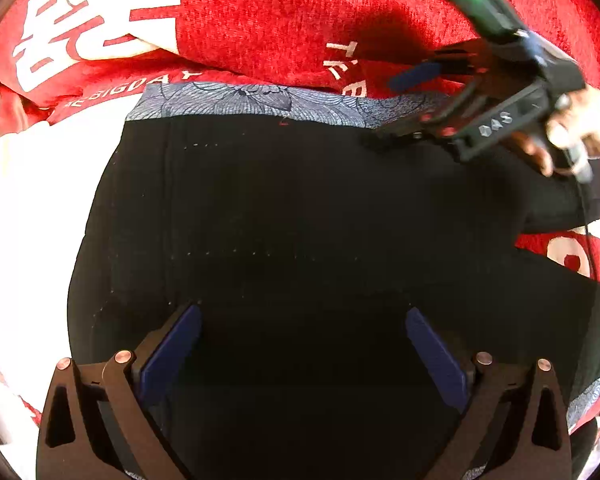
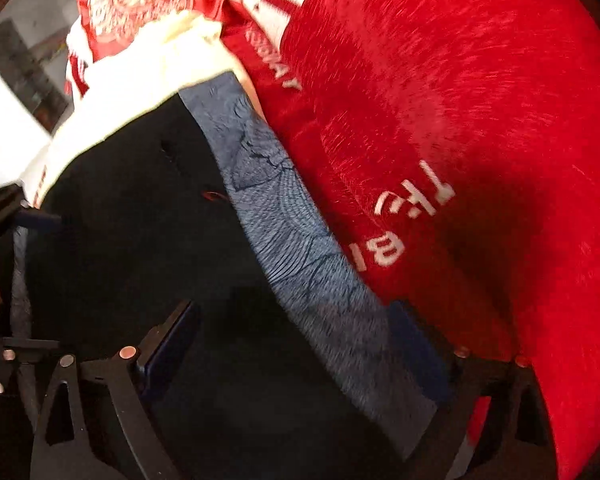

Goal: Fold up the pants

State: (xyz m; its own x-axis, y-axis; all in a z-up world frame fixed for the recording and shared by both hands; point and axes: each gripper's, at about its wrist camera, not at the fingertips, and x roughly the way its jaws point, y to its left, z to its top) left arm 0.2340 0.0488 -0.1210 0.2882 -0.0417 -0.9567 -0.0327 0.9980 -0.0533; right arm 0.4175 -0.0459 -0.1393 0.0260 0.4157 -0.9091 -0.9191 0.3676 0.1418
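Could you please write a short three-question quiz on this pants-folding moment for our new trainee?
1. True or false: the black pants lie on a red blanket.
2. Which band runs along the pants' far edge? A) a blue-grey patterned band B) a plain yellow band
3. Fill in: both the left tool and the right tool stand ____, gripping nothing.

Key: 1 true; 2 A; 3 open.
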